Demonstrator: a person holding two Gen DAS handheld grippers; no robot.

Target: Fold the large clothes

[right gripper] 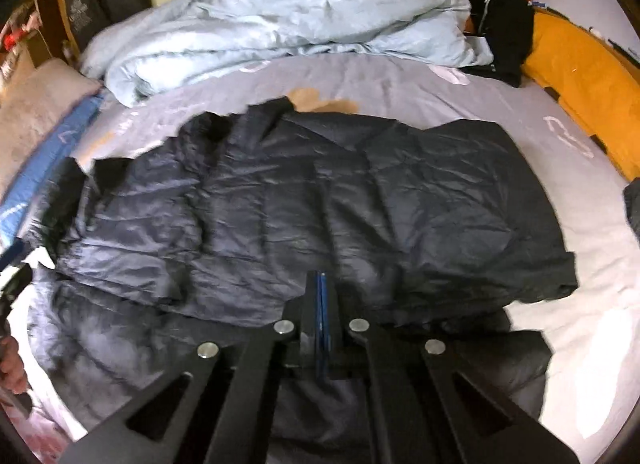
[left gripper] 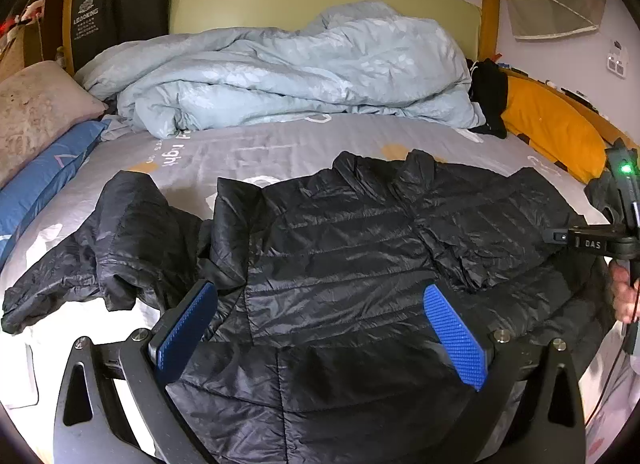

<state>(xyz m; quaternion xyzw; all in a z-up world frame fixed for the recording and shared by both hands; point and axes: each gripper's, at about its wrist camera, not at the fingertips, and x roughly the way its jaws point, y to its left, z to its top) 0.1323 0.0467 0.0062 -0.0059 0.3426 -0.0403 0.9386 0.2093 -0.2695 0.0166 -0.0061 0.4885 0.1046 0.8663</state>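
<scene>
A black jacket [left gripper: 360, 248] lies spread on the bed [left gripper: 280, 143], collar toward the far quilt [left gripper: 280, 71] and hem toward the person, so its long axis runs away from both grippers. The right sleeve appears already laid across the body; the left sleeve [left gripper: 120, 232] trails out loose to the left.

The left gripper [left gripper: 320, 328] hovers over the near hem with its blue pads wide apart and nothing between them. The right gripper [right gripper: 322, 284] has its pads pressed flat together over the jacket's near right part; whether any cloth is pinched cannot be told, and none shows between them.

The loose sleeve lies left and slightly ahead of the left gripper's fingers, so that hand looks better placed to bring it across.
</scene>
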